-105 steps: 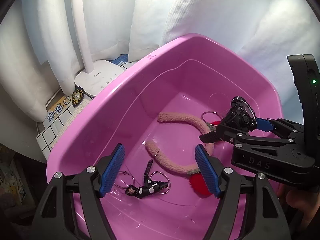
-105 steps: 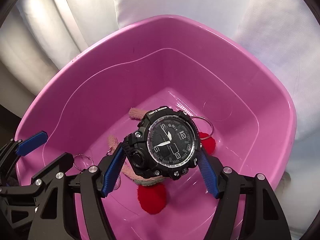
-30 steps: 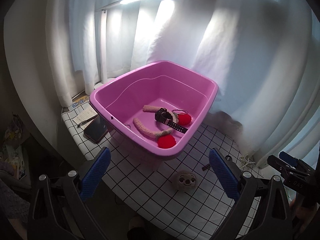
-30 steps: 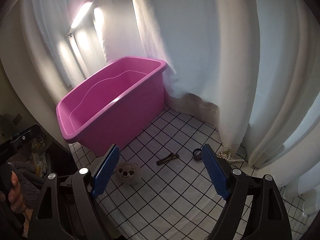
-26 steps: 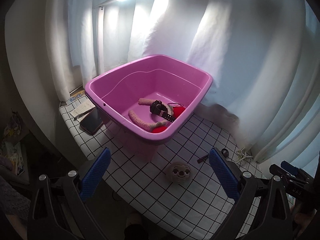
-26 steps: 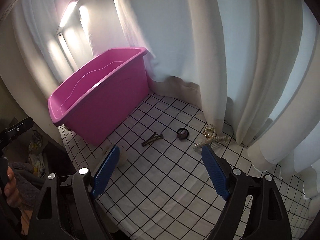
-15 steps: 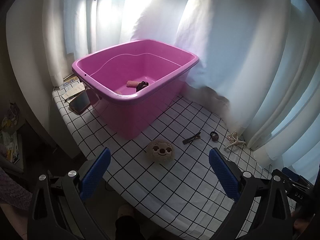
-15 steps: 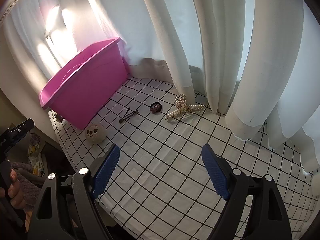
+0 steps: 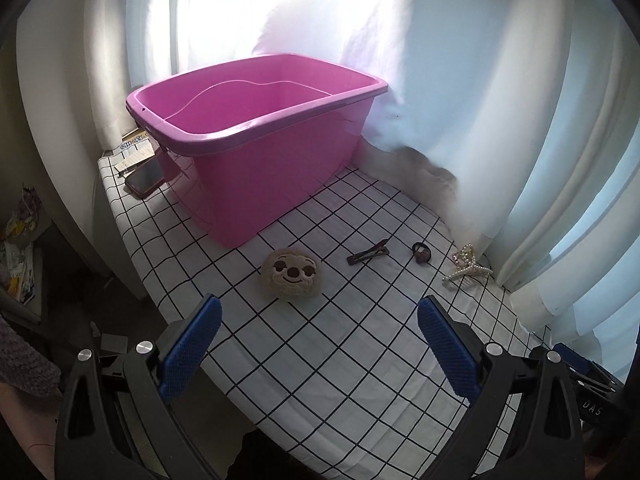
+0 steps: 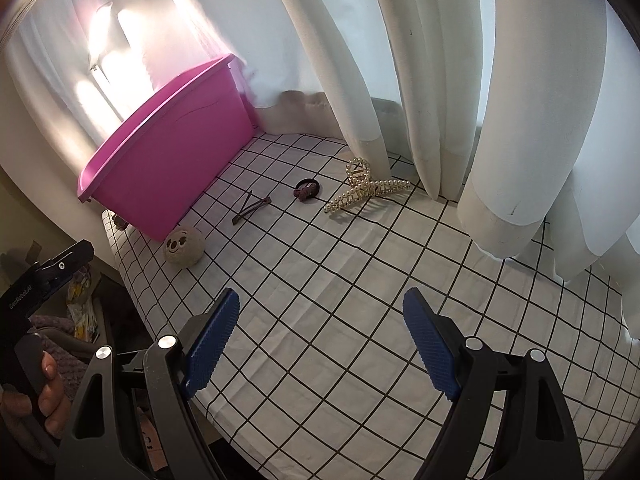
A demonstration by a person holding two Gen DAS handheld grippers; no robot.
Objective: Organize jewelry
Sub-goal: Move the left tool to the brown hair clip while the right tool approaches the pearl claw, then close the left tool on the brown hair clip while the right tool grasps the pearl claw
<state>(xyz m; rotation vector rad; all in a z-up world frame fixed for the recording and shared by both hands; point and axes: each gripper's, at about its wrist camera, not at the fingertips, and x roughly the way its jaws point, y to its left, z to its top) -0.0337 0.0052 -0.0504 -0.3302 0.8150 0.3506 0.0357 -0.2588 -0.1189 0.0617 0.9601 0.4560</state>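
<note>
The pink tub (image 9: 256, 120) stands at the far end of the checked counter (image 9: 360, 352), against the curtain (image 10: 500, 100). In front of the tub's near corner lies the round sloth plush (image 9: 292, 274). Further out from the tub, toward the curtain, come the pearl claw clip (image 10: 366, 190), the brown hair clips (image 10: 250, 208) and the dark hair tie (image 10: 307, 190), each apart from the others.

The thin clips lie flat on cloth, so a shallow pinch could slide off or bunch the fabric; the claw clip sits just beside the curtain hem and could snag it.

Left tongs (image 9: 318, 346) and right tongs (image 10: 320, 344) both gape wide, empty, touching nothing.
</note>
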